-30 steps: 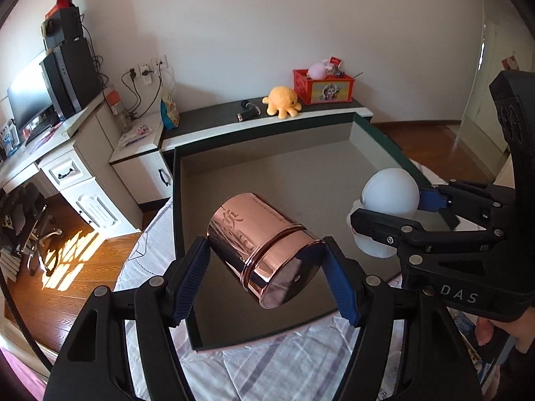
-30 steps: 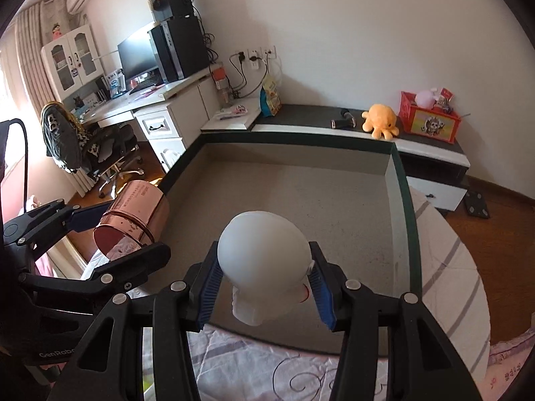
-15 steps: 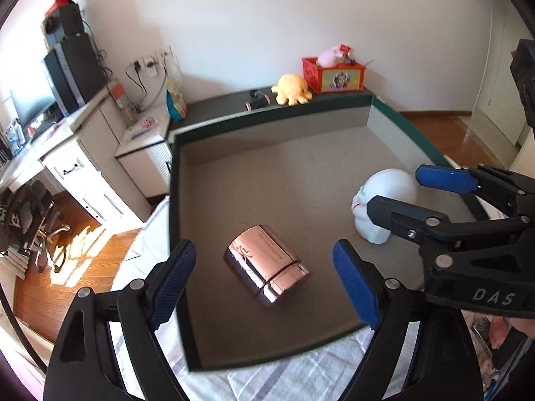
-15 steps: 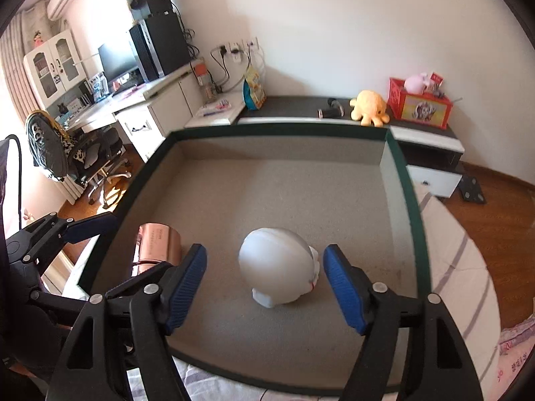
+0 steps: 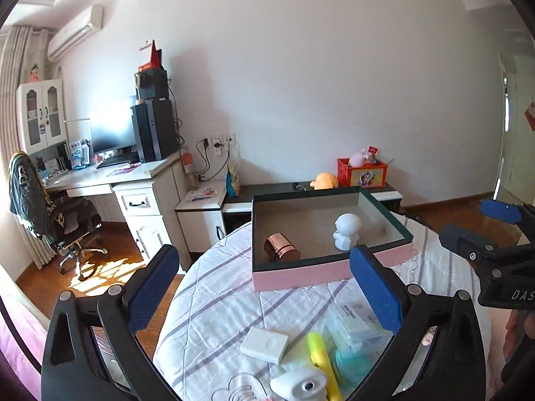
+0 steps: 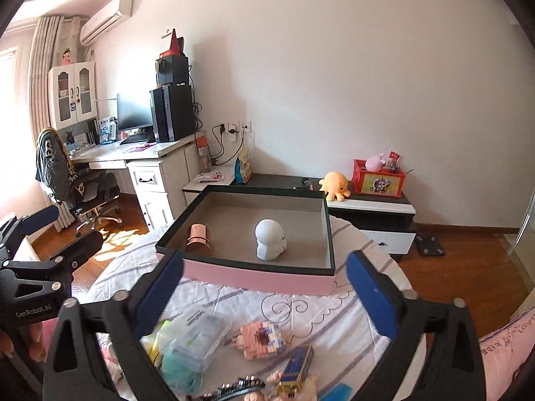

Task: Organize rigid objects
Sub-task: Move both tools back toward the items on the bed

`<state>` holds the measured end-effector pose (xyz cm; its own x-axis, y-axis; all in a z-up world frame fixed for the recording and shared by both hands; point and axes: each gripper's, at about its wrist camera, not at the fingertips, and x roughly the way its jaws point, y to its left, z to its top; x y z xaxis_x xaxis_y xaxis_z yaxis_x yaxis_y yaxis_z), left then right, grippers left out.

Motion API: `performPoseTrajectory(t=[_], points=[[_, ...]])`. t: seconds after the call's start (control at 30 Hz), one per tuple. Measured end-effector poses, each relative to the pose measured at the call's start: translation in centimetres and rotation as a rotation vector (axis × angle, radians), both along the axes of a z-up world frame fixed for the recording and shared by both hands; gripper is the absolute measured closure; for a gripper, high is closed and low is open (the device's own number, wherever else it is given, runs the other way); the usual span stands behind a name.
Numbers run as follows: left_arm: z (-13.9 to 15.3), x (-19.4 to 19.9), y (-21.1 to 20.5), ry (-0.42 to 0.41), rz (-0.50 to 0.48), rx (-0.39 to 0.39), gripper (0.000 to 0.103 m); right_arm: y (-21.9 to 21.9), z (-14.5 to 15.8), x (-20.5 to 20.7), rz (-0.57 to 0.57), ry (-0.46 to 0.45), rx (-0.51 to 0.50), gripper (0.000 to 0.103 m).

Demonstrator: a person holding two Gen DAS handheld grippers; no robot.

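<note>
Left gripper: jaws spread wide apart, holding nothing, raised above the bedspread. Right gripper: jaws likewise wide apart and empty.

Below the grippers, small items lie loose on the bedspread: a white flat box, a yellow marker, a clear plastic packet, a pink block figure and a gold-and-blue box.

Beyond them sits the pink-sided box with a dark green rim. Inside, the copper can lies on its side near the left wall; the white figurine stands upright to its right, apart from it.
</note>
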<state>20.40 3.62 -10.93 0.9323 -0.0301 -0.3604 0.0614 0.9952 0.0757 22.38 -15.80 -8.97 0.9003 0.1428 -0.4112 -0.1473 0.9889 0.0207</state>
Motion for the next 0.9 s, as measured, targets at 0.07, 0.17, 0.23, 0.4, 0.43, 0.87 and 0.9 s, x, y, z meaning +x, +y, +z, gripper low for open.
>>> performPoseTrajectory(t=[0.07,0.17,0.23,0.4,0.43,0.87,0.9], points=[[0.4,-3.0,-0.1,-0.043,0.011,-0.004,0.0,0.2,0.2,-2.6,0.003,-0.035,-0.011,0.0],[0.6,-6.8,-0.4,-0.074,0.038,-0.005,0.0,0.6,0.4,-6.1,-0.024,-0.075,-0.024,0.0],[0.6,-8.8,-0.4,-0.084,0.044,-0.025,0.0,0.2,0.2,-8.2,-0.03,-0.081,-0.002,0.0],[1.0,-11.9,-0.6,-0.117,0.028,-0.03,0.0,-0.3,0.4,-11.8,-0.052,-0.104,0.003,0.0],[1.0,-12.3,-0.7,-0.125,0.027,-0.028,0.0,-0.3,0.4,-12.3,-0.056,-0.107,0.001,0.0],[0.6,-13.9,-1.3,-0.116,-0.004,-0.027,0.0,0.3,0.5,-14.8,-0.071,-0.116,-0.024,0.0],[0.3,-13.8,-1.3,-0.107,-0.005,-0.025,0.0,0.4,0.3,-14.7,-0.069,-0.11,-0.026,0.0]])
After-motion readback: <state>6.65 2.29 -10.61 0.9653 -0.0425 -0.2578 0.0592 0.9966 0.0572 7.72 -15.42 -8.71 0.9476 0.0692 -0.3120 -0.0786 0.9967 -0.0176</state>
